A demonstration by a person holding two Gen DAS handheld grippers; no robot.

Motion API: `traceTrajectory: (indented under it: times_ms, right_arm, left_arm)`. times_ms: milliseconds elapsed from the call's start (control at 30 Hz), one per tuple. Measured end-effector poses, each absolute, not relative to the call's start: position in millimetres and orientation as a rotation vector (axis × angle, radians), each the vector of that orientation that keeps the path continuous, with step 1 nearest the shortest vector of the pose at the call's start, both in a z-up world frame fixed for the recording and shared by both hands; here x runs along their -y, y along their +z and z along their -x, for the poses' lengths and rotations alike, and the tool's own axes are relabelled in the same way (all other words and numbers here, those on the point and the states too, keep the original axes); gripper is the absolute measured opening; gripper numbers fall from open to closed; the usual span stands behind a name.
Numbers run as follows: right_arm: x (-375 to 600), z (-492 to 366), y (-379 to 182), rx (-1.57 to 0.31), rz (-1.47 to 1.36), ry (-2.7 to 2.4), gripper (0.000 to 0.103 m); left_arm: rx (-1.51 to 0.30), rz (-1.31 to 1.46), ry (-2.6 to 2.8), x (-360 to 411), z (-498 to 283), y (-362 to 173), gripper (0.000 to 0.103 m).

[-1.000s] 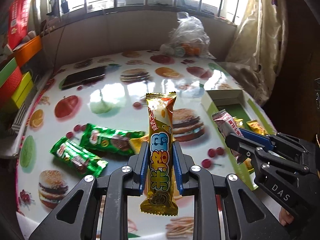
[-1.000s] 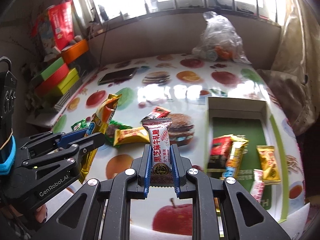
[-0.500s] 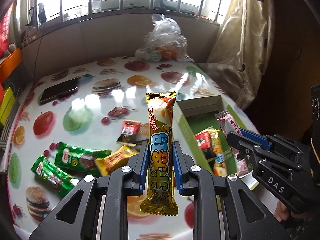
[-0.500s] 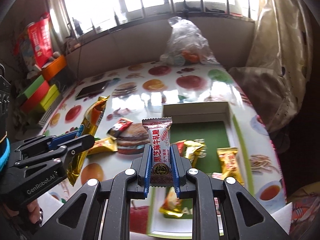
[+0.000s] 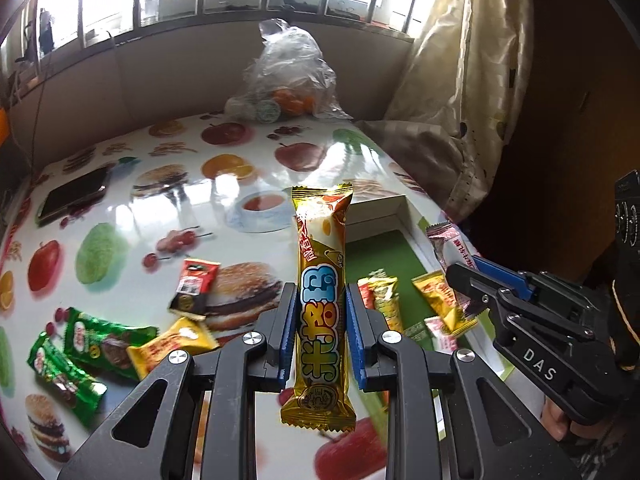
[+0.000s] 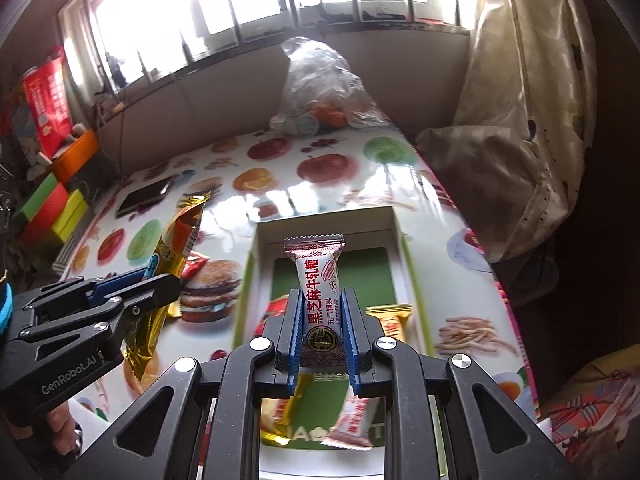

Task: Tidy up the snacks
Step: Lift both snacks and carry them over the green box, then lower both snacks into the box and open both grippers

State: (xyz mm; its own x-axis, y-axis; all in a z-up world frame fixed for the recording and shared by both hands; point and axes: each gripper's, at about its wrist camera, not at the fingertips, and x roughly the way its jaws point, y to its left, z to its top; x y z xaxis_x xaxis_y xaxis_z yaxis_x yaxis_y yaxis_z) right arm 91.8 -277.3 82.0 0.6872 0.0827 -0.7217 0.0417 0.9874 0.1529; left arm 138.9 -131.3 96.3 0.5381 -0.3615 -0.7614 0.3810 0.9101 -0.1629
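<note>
Your left gripper (image 5: 323, 330) pinches a gold snack bar (image 5: 322, 300), upright mid-frame; your right gripper (image 6: 322, 334) pinches a white-and-maroon candy (image 6: 320, 292), upright too.

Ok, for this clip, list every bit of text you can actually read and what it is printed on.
"DAS": body of the right tool.
"GenRobot.AI": body of the left tool.
"黑芝麻牛轧糖": pink-and-white candy wrapper held in the right tool.
"米格玛", stylised and less certain: gold snack bar held in the left tool.
Green wrappers, red packet, snacks in the box: too small or blurred.
</note>
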Motion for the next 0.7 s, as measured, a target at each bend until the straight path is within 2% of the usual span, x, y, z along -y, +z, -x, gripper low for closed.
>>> traceTrajectory:
  times_ms: [700]
  right_arm:
    - [316.7, -120.9, 39.1, -0.897, -0.192, -0.019, 0.018]
  left_arm:
    - [-1.016, -0.027, -0.5, 186.8, -160.9, 52.2, 0.024]
